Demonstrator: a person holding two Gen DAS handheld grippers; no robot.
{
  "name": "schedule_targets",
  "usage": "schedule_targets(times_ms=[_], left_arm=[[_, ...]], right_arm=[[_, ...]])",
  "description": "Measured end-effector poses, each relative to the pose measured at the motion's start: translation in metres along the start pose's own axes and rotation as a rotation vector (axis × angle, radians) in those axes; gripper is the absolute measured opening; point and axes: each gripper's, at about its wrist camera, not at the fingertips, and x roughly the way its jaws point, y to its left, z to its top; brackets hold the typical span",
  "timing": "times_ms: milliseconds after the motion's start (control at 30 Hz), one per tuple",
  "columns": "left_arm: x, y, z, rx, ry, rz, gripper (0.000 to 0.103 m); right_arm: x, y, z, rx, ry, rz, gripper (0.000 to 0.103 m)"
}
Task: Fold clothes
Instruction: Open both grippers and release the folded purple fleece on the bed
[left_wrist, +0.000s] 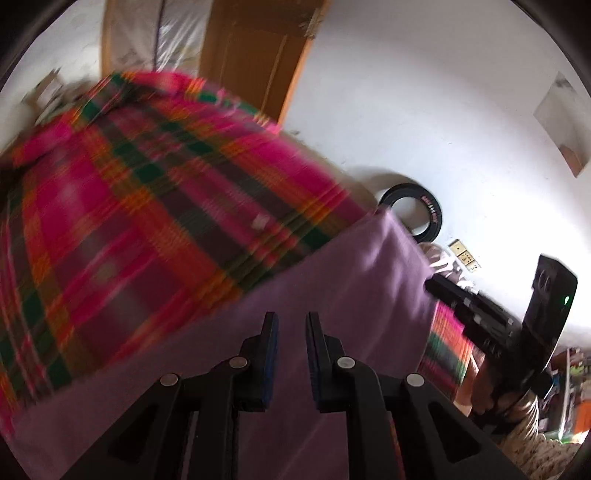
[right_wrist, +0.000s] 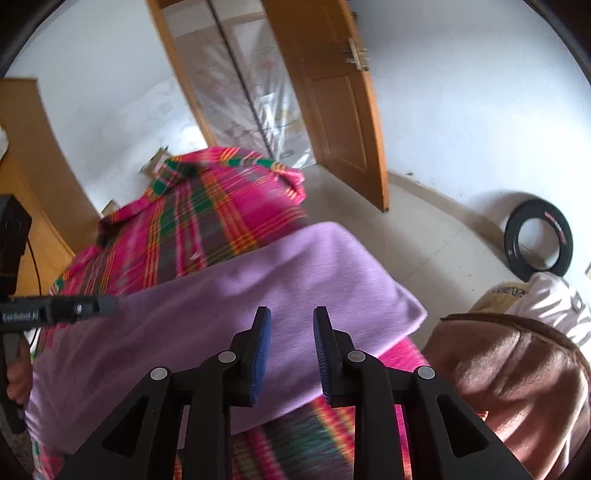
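I see the left gripper (left_wrist: 291, 325) w/ jaws parted, nothing between the blue pads, hanging over the purple garment (left_wrist: 314, 295). In the left wrist view that cloth fills the lower middle, from about 6 to 3 o'clock; the plaid blanket (left_wrist: 147, 184) (pink, green, orange) spreads from 8 to 12 o'clock and is badly motion-blurred. The right gripper (left_wrist: 443, 291) shows at 3–4 o'clock, its tip just at the garment's right edge; can't tell if it touches.

From the right wrist cam the right gripper (right_wrist: 291, 328) also has jaws apart, empty, above the purple garment (right_wrist: 221, 314), which lies folded across the frame centre on the plaid blanket (right_wrist: 214, 214). The blanket runs up toward 12 o'clock and shows again under the cloth at 6. The left gripper's (right_wrist: 107, 304) tip comes in at 9 o'clock, at the garment's left edge, contact unclear. A hand (right_wrist: 16, 376) is partly visible at 8 o'clock.

A brown pillow (right_wrist: 517, 376) sits at 4 o'clock, just beside the garment's right corner. A black tyre (right_wrist: 537, 240) leans on the wall at 3 o'clock, well apart. Wooden door (right_wrist: 332, 92) open at 12–1 o'clock.
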Motion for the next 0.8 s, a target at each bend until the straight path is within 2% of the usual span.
schedule_targets(times_ms=[67, 233, 500, 567, 733, 800], left_arm=[[-0.004, 0.011, -0.015, -0.029, -0.002, -0.002, 0.015], [0.001, 0.031, -0.034, -0.070, 0.012, 0.058, 0.015], [0.009, 0.059, -0.025, -0.107, -0.007, 0.048, 0.015], [0.012, 0.071, -0.021, -0.141, -0.013, 0.013, 0.015], [0.012, 0.084, -0.015, -0.161, -0.011, -0.021, 0.014], [0.006, 0.087, -0.017, -0.172, -0.021, -0.007, 0.014]], right_arm=[[-0.001, 0.011, -0.002, -0.041, -0.014, -0.021, 0.025], [0.009, 0.032, -0.011, -0.105, 0.042, 0.017, 0.025], [0.010, 0.060, -0.020, -0.148, 0.068, 0.015, 0.025], [0.011, 0.070, -0.022, -0.168, 0.071, 0.025, 0.025], [0.013, 0.103, -0.031, -0.245, 0.092, 0.077, 0.025], [0.013, 0.119, -0.036, -0.283, 0.095, 0.108, 0.025]])
